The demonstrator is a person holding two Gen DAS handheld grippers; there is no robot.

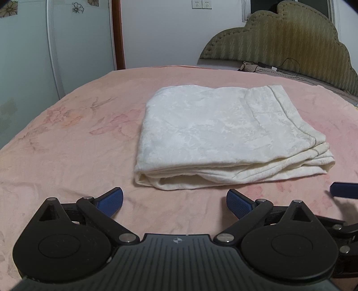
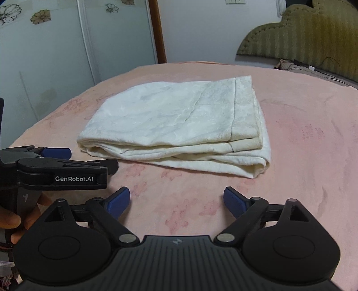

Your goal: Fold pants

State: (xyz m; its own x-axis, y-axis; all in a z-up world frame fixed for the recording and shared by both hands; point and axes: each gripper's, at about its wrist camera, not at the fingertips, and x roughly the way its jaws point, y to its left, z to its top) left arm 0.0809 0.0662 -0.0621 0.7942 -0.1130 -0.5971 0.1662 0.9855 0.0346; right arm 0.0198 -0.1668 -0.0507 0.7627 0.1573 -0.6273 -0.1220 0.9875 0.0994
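The left gripper [image 1: 174, 202] is hovering low over the bed with its blue-padded fingers [image 1: 110, 201] spread wide and nothing between them. The right gripper [image 2: 176, 202] is hanging beside it in the same released state, blue pads [image 2: 232, 201] parted over bare cover. In the right wrist view the left gripper's black body, lettered "GenRobot.AI", is showing side-on at the left edge, with the person's hand [image 2: 13, 220] wrapping its handle below.

Just beyond both sets of fingertips, apart from them, the cream-white pants [image 1: 223, 132] are lying folded into a flat, layered rectangle; the stacked fold edges are facing the grippers, and a stitched hem is running along the right side [image 2: 235, 107].

The pants are resting near the middle of a pink bed cover [image 1: 67, 145] printed with faint reddish flowers, which is lying smooth with only slight wrinkles. At the far right, an olive-green padded headboard [image 1: 290, 42] with a scalloped top is standing against the wall, and a black cable [image 1: 290, 65] is looping at its foot. Behind the bed, a white wall is carrying two power sockets [image 1: 201, 4]; a brown wooden door frame [image 1: 118, 33] is rising beside pale wardrobe panels [image 2: 44, 56] decorated with flower motifs.
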